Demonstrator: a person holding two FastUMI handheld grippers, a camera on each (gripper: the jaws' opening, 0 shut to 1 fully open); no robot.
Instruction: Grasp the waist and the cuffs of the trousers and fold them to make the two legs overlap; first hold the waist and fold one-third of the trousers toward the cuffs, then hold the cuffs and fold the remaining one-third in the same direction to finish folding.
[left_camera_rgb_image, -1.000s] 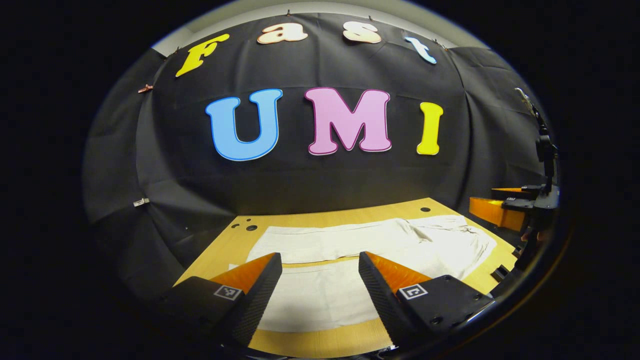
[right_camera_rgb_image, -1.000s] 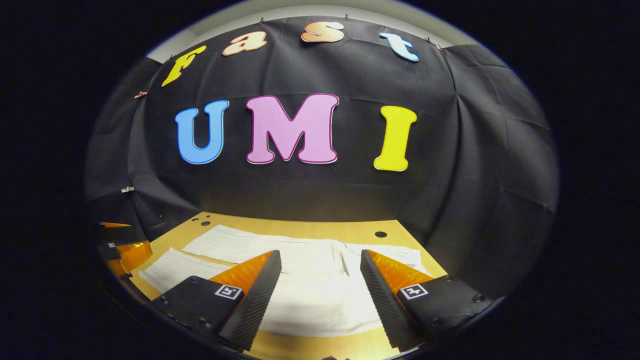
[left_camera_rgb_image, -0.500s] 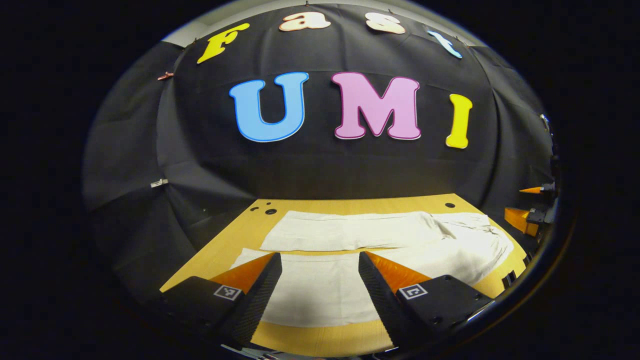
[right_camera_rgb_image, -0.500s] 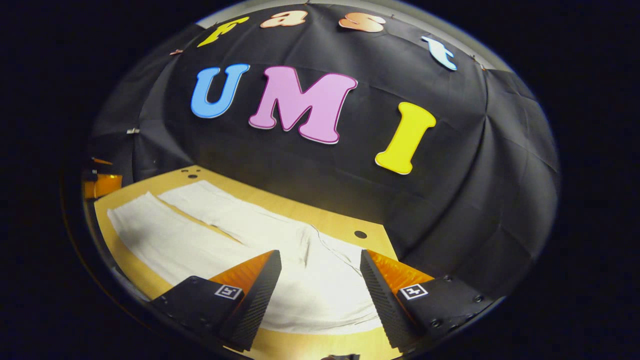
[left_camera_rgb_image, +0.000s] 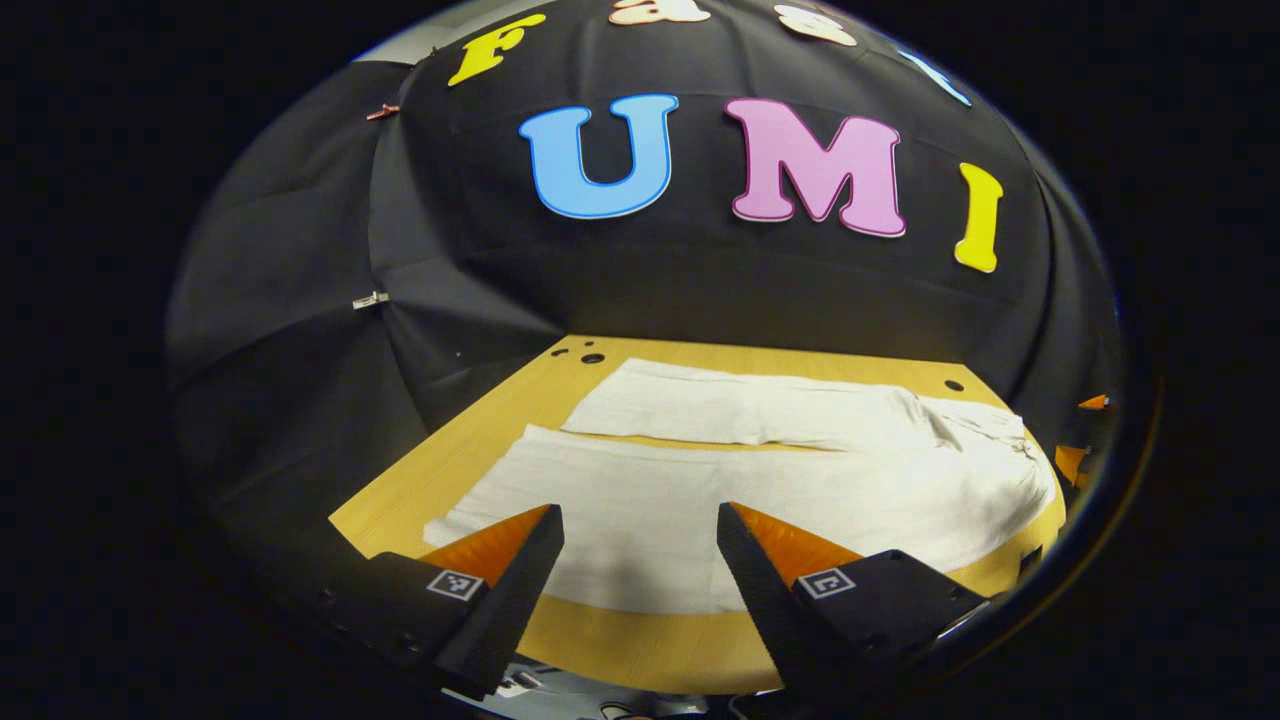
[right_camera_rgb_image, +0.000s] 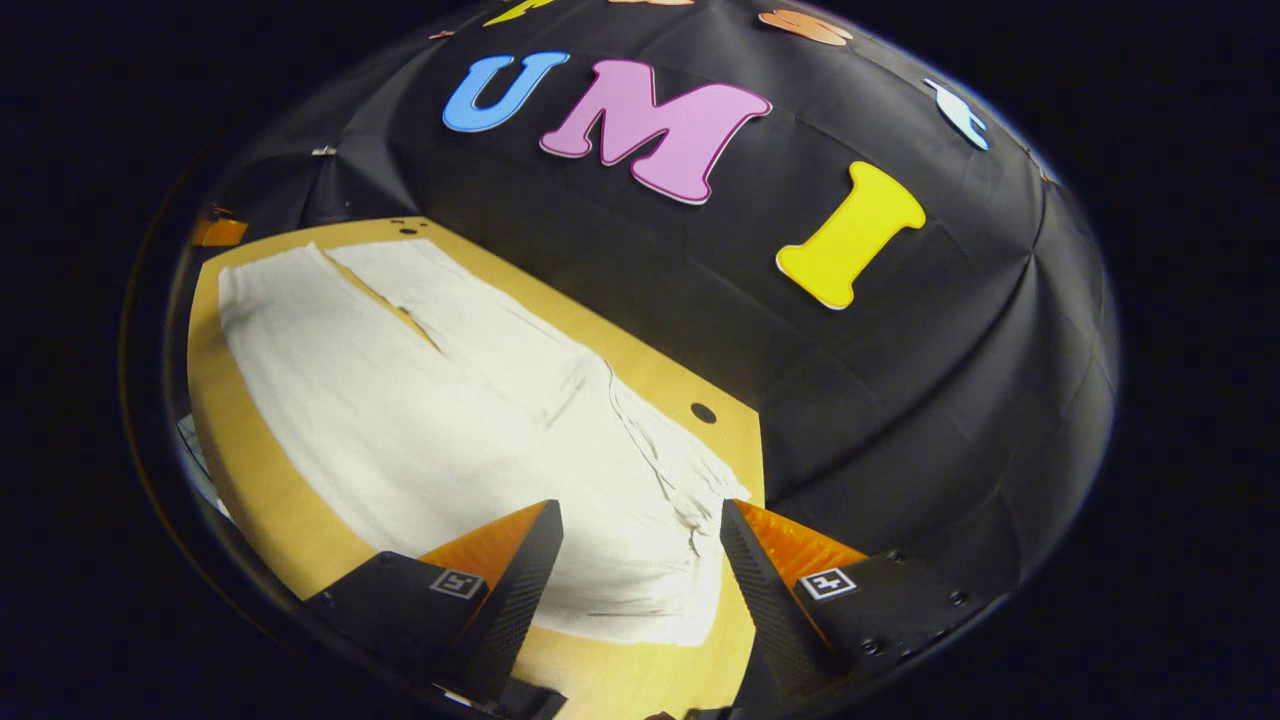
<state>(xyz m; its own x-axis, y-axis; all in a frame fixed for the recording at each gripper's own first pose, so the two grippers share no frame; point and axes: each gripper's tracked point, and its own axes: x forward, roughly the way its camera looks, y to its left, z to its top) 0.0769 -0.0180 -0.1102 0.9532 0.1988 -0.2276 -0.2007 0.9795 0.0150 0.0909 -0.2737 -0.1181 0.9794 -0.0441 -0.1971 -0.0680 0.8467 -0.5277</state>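
White trousers (left_camera_rgb_image: 760, 480) lie flat on the wooden table (left_camera_rgb_image: 640, 650), legs spread slightly apart. In the left gripper view the cuffs point left and the waist lies at the right. My left gripper (left_camera_rgb_image: 640, 525) hangs open above the near leg, close to its cuff end, holding nothing. In the right gripper view the trousers (right_camera_rgb_image: 430, 420) run from the cuffs at the upper left to the waist at the bottom. My right gripper (right_camera_rgb_image: 640, 525) is open above the waist end, with nothing between its fingers. The other gripper (right_camera_rgb_image: 218, 232) shows small at the far left of that view.
Black cloth walls close in the table's far and side edges. Small round holes (left_camera_rgb_image: 592, 357) sit near the far left corner of the table, and another hole (right_camera_rgb_image: 703, 412) lies beside the waist. A strip of bare wood (left_camera_rgb_image: 700, 640) runs along the near edge.
Both grippers have risen and tilted down toward the table. The left one swung toward the cuffs, the right one turned toward the waist. The trousers have not moved.
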